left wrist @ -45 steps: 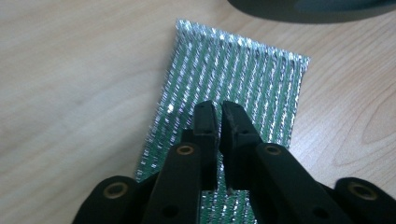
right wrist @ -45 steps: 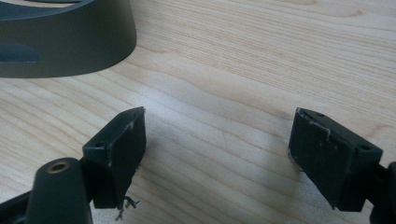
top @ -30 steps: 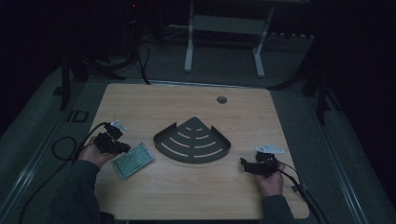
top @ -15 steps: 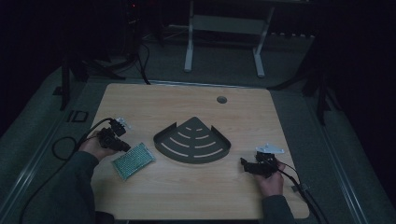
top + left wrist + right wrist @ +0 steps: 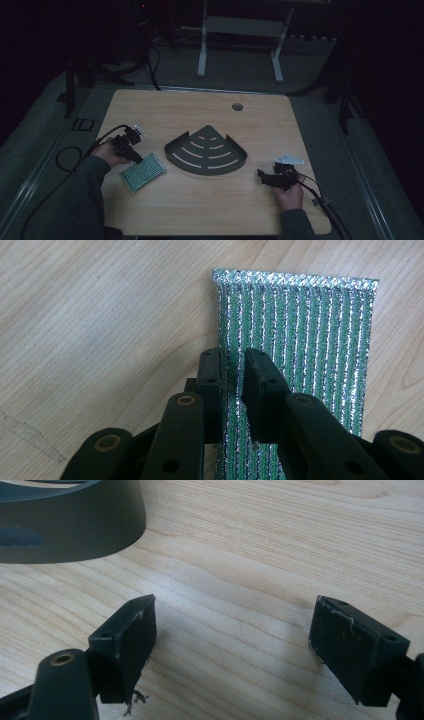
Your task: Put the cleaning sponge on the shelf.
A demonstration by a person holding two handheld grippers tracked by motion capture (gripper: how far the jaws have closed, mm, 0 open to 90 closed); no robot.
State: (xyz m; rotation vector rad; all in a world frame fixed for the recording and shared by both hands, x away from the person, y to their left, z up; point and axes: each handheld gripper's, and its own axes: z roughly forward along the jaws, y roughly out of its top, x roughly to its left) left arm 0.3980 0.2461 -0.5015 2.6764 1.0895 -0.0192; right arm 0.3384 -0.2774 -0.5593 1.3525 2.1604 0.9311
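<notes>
— Green and silver scrubbing pad (image 5: 143, 172) lies flat on the bench (image 5: 200, 210), at the lower left of the high view, just left of the dark fan-shaped tray (image 5: 206, 151). What has my left tool (image 5: 232, 360) done with it?

— Its jaws have just been opening. In the left gripper view a strip of the pad's near edge sits between them, but I see a sliver of gap beside each pad face, so I judge the pinch is let go; it's a tight angle, so I may be wrong about the last bit of contact.

— Compared with a second ago?

— The left hand (image 5: 107, 152) has slid toward the left edge of the frame, away from the tray, and the pad stayed put on the wood.

— Meaning?

— I read it as a release: the pad is set down outside the tray, not in it.

— And my right tool (image 5: 232, 630)?

— Spread wide over bare bench at the lower right, pinching nothing, with the tray's wall at the upper left of its view.
</notes>
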